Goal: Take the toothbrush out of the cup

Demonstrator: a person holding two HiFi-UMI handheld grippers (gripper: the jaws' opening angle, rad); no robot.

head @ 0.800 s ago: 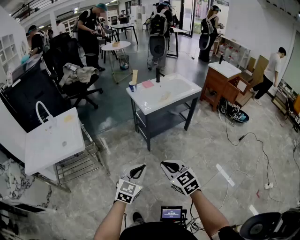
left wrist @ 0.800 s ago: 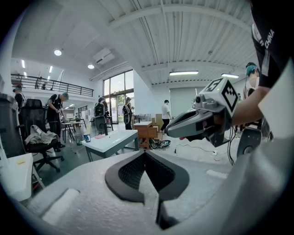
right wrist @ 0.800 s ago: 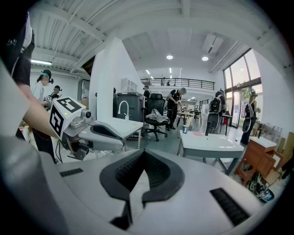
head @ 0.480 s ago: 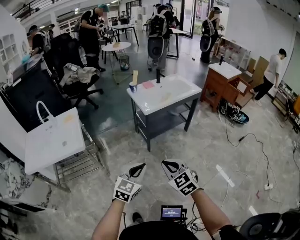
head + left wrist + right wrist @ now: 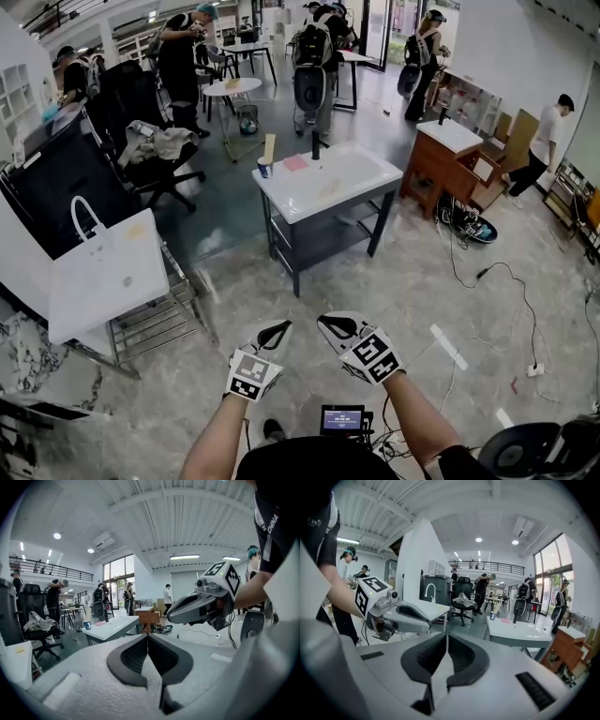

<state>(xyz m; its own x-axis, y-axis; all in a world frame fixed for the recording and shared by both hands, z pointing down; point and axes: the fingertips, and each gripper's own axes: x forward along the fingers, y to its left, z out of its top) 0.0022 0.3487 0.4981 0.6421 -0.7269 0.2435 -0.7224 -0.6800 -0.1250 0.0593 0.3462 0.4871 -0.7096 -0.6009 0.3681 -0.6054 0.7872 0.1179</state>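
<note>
A small blue cup (image 5: 265,170) stands at the far left corner of a white table (image 5: 337,192) across the floor. A tall pale stick (image 5: 270,147) rises from it or just behind it; it is too small to tell whether this is the toothbrush. My left gripper (image 5: 278,331) and right gripper (image 5: 327,325) are held side by side low in the head view, far short of the table. Both are shut with nothing between the jaws. The left gripper view shows the table (image 5: 115,624), the cup (image 5: 87,625) and the right gripper (image 5: 174,615) close by.
On the table lie a pink item (image 5: 296,164) and a black bottle (image 5: 315,146). A white bag (image 5: 108,272) on a metal rack stands to the left, office chairs behind it. A wooden cabinet (image 5: 441,169) and floor cables (image 5: 511,281) are on the right. Several people stand at the back.
The head view has shifted slightly, so the table sits a little higher in the picture. Both grippers stay shut and side by side, barely moved.
</note>
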